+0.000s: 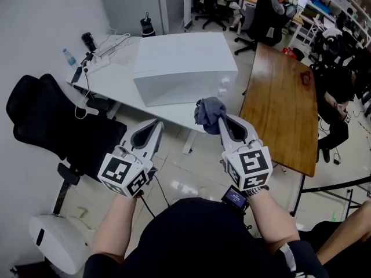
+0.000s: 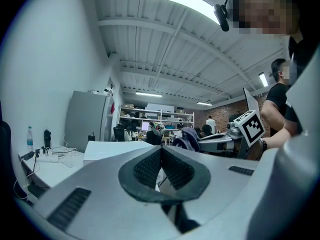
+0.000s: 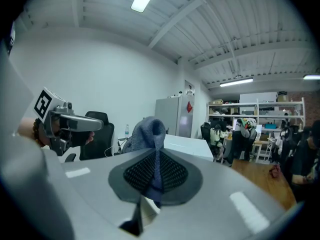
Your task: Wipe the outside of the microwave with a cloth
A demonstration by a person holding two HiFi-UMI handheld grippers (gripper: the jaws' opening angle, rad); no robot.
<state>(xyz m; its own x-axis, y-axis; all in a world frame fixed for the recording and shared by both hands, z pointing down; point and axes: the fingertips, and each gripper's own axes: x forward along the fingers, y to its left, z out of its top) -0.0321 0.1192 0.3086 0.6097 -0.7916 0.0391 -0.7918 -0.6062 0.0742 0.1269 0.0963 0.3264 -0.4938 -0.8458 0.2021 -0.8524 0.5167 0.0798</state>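
Observation:
A white microwave (image 1: 184, 66) stands on a white table (image 1: 119, 71) ahead of me; it shows small in the left gripper view (image 2: 112, 149) and behind the cloth in the right gripper view (image 3: 187, 145). My right gripper (image 1: 222, 122) is shut on a bunched blue-grey cloth (image 1: 208, 111), which sticks up past its jaws (image 3: 145, 134) just short of the microwave's near right corner. The left gripper (image 1: 153, 125) is shut with nothing between its jaws (image 2: 161, 165), held level to the left of the right one and short of the table's near edge.
A black office chair (image 1: 55, 126) stands at my left. A brown wooden table (image 1: 284, 106) runs along the right. On the white table lie a power strip with cables (image 1: 104, 51), a small bottle (image 1: 69, 57) and a dark bottle (image 1: 147, 26). More desks and seated people fill the back.

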